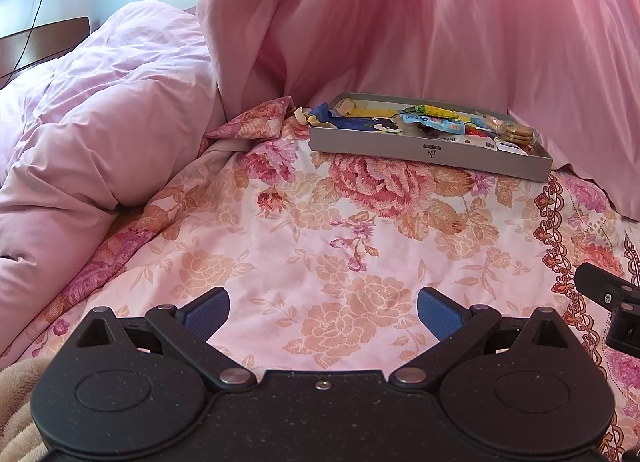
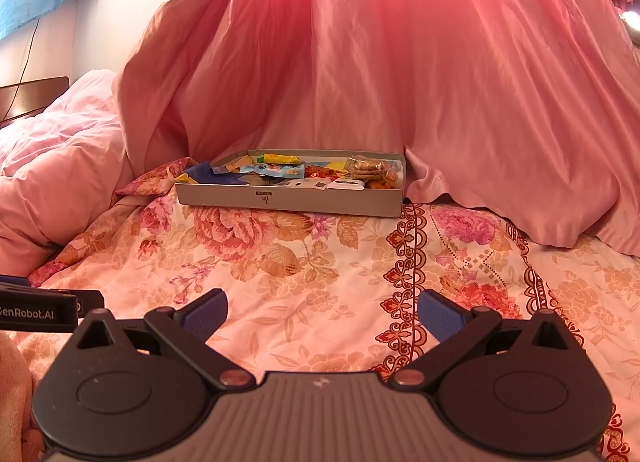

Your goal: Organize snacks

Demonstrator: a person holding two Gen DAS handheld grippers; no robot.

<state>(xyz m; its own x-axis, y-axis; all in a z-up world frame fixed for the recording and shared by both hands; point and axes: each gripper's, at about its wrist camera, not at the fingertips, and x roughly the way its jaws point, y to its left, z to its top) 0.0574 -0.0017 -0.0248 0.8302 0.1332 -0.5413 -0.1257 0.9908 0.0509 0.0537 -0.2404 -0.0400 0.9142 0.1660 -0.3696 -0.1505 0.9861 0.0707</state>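
Note:
A shallow grey cardboard box (image 1: 400, 148) (image 2: 288, 200) lies on the floral bedsheet at the far side, against the pink curtain. It holds several wrapped snacks: a blue packet (image 1: 352, 122) at its left end, a yellow-green bar (image 1: 434, 111) (image 2: 278, 158), and a clear pack of round biscuits (image 1: 514, 132) (image 2: 370, 168) at its right end. My left gripper (image 1: 323, 312) hovers open over bare sheet well short of the box, nothing between its blue pads. My right gripper (image 2: 322, 312) is likewise open and empty, also short of the box.
A rumpled pink duvet (image 1: 92, 150) (image 2: 52, 166) piles up on the left. The pink curtain (image 1: 440, 22) (image 2: 400, 62) hangs behind the box. A wooden headboard (image 1: 36, 42) shows at far left. The other gripper's body pokes in at each view's edge (image 1: 608, 294) (image 2: 36, 312).

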